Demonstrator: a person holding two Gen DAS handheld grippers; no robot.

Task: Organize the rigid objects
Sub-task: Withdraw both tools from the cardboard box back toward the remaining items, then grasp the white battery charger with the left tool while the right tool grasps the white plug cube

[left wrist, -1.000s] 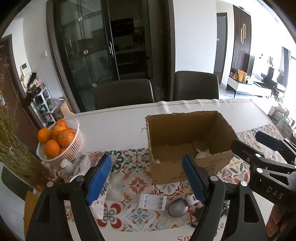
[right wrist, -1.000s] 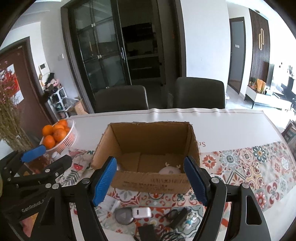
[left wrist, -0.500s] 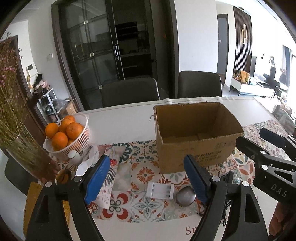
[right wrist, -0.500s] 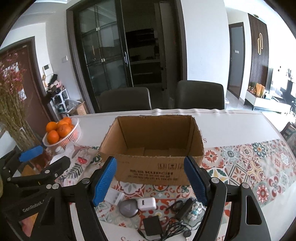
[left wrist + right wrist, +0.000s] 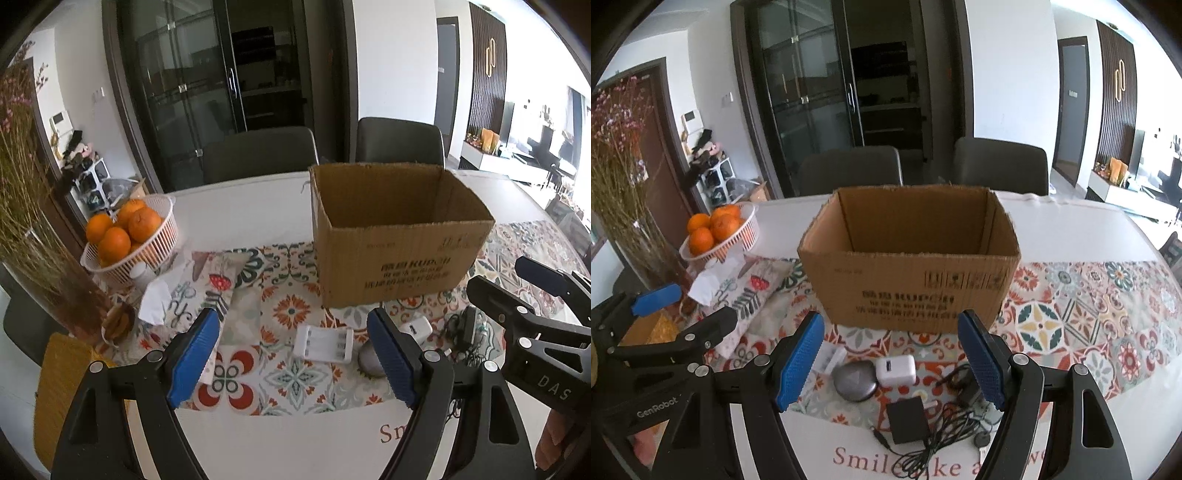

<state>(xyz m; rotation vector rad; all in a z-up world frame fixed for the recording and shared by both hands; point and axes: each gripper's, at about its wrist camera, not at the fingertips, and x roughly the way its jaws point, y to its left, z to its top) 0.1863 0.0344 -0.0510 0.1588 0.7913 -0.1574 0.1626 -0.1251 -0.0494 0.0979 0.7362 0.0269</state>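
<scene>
An open cardboard box stands on the patterned table runner. In front of it lie a white battery charger, a grey rounded gadget, a white plug cube, and a black power brick with a tangled cable. My left gripper hovers open over the charger with nothing between its pads. My right gripper is open above the grey gadget and the plug cube, also empty. The inside floor of the box is hidden.
A white basket of oranges and a glass vase of dried stems stand at the left. A flowered pouch and a white tissue lie beside them. Two dark chairs stand behind the table.
Both grippers have drawn back toward the near table edge and sunk. The box's inside floor has dropped out of sight and more small items show in front of it.
</scene>
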